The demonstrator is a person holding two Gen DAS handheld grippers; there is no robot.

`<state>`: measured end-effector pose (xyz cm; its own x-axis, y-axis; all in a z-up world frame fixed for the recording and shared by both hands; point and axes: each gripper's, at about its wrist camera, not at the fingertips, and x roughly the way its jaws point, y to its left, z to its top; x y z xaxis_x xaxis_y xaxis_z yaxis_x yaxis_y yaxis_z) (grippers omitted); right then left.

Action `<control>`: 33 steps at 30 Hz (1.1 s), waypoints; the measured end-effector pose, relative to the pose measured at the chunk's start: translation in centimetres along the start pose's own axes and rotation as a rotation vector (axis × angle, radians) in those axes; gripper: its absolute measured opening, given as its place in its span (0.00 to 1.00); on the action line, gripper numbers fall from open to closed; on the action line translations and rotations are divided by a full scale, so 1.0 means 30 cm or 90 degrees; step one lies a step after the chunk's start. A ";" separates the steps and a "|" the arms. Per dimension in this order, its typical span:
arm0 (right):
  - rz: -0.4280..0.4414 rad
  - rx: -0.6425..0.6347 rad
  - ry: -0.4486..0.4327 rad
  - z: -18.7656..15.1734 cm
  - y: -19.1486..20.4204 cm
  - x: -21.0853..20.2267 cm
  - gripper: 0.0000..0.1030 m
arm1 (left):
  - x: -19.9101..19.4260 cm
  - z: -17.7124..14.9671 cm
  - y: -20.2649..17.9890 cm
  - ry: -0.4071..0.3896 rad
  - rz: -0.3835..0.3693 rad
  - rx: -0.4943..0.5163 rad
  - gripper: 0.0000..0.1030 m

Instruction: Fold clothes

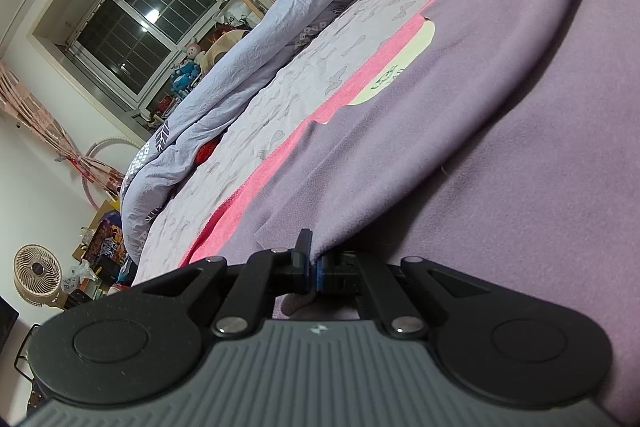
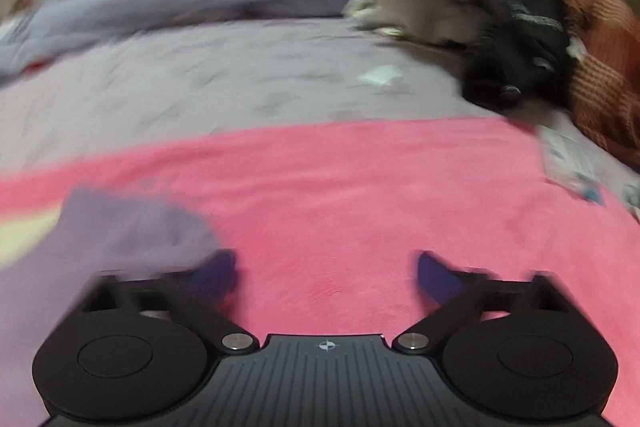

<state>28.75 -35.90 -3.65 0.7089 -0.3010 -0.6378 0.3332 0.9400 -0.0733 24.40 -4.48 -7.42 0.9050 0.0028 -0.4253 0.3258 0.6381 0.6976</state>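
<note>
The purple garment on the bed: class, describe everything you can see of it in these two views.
The purple garment looks like soft, matte fleece, plain mauve with no visible print. It lies spread over a pink blanket, with one layer folded over another, forming a long diagonal ridge. A stitched hem runs along its near edge. The left gripper has its jaws closed on that edge. In the blurred right wrist view, a corner lies beside the open right gripper, apparently not held.
</note>
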 end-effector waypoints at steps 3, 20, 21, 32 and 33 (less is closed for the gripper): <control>0.047 -0.105 -0.089 -0.062 0.024 -0.173 0.85 | -0.002 0.003 -0.003 0.000 0.000 0.000 0.00; -0.027 -0.324 -0.146 -0.222 0.091 -0.200 0.99 | -0.014 -0.016 0.000 0.000 -0.005 -0.004 0.00; -0.013 -0.319 -0.143 -0.219 0.083 -0.212 0.99 | -0.013 -0.016 0.007 -0.001 -0.006 -0.004 0.00; 0.137 -0.269 -0.114 -0.190 -0.013 -0.351 1.00 | -0.015 -0.015 0.017 0.000 -0.006 -0.004 0.00; 0.151 -0.264 -0.111 -0.187 -0.021 -0.364 1.00 | -0.016 -0.016 0.018 -0.001 -0.005 -0.004 0.00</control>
<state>17.30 -32.31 -0.95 0.8405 -0.0610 -0.5384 -0.0989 0.9597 -0.2632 24.01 -3.76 -7.12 0.9024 -0.0034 -0.4308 0.3318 0.6433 0.6900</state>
